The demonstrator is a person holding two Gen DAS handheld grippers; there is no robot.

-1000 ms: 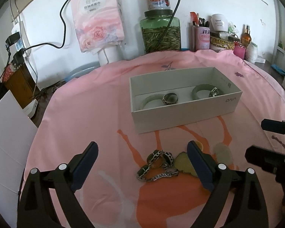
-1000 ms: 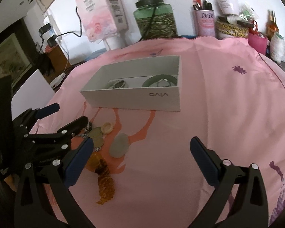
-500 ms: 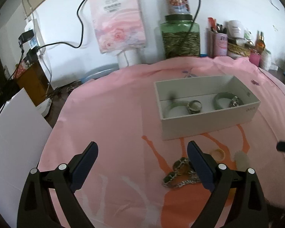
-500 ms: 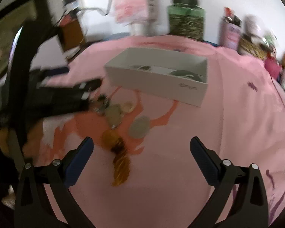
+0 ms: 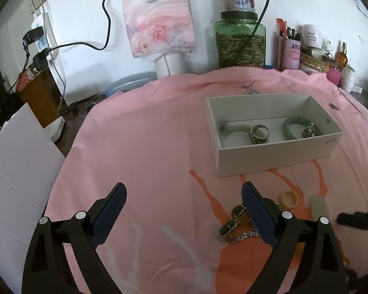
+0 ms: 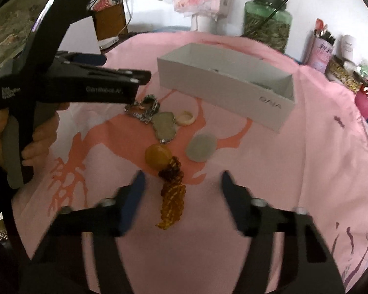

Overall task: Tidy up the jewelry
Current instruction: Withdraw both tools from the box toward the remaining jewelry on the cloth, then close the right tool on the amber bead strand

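A white box [image 5: 277, 155] on the pink cloth holds two green bangles [image 5: 300, 126] and metal rings [image 5: 258, 134]; the box also shows in the right wrist view [image 6: 223, 88]. Loose jewelry lies in front of it: a silver chain bracelet [image 5: 235, 230], a cream ring [image 6: 186, 118], a pale green pendant [image 6: 164, 126], a flat green stone [image 6: 201, 147] and an amber bead piece [image 6: 170, 196]. My left gripper [image 5: 184, 213] is open and empty, left of the bracelet. My right gripper [image 6: 181, 191] is open, its fingers either side of the amber beads.
Along the back wall stand a tissue pack [image 5: 157, 17], a green glass jar [image 5: 240, 41], a pink cup with combs [image 5: 290, 51] and cosmetics. A white board [image 5: 14, 171] leans at the table's left edge. Cables hang on the wall.
My left gripper has drawn back and to the left, away from the bracelet. My right gripper has moved left and down over the amber beads.
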